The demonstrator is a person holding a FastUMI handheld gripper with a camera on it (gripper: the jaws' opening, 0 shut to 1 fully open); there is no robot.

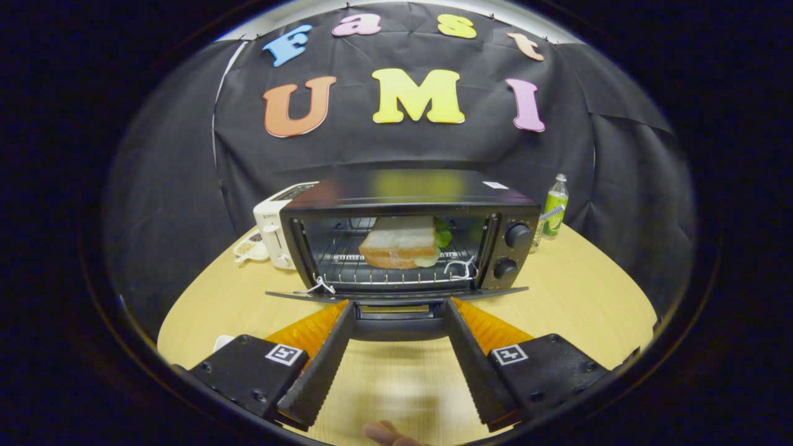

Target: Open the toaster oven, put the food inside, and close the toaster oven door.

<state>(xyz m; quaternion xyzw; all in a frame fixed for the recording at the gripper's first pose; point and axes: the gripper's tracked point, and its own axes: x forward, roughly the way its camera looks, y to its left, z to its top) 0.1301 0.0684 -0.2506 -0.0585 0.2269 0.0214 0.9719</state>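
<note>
Gripper view, read left to right. Far left on the wooden table [576, 297] we note a small dish [249, 249], then a white pop-up toaster [274, 229] just beside the toaster oven [409, 204]. Toaster oven sits mid-table, its door [396, 296] dropped flat toward us. On the wire rack [372, 266] inside lies the sandwich [399, 243], pale bread with green leaf showing at its right side. Two knobs [517, 236] stacked on the oven's right panel. Far right, behind the oven, a green-labelled bottle [555, 214] stands upright. Near us, the gripper [399, 305] has its jaws spread wide, tips at either end of the door's handle [399, 313], the handle between them; we cannot tell whether they touch it. A fingertip [387, 432] of the person shows nearest, below the fingers.
</note>
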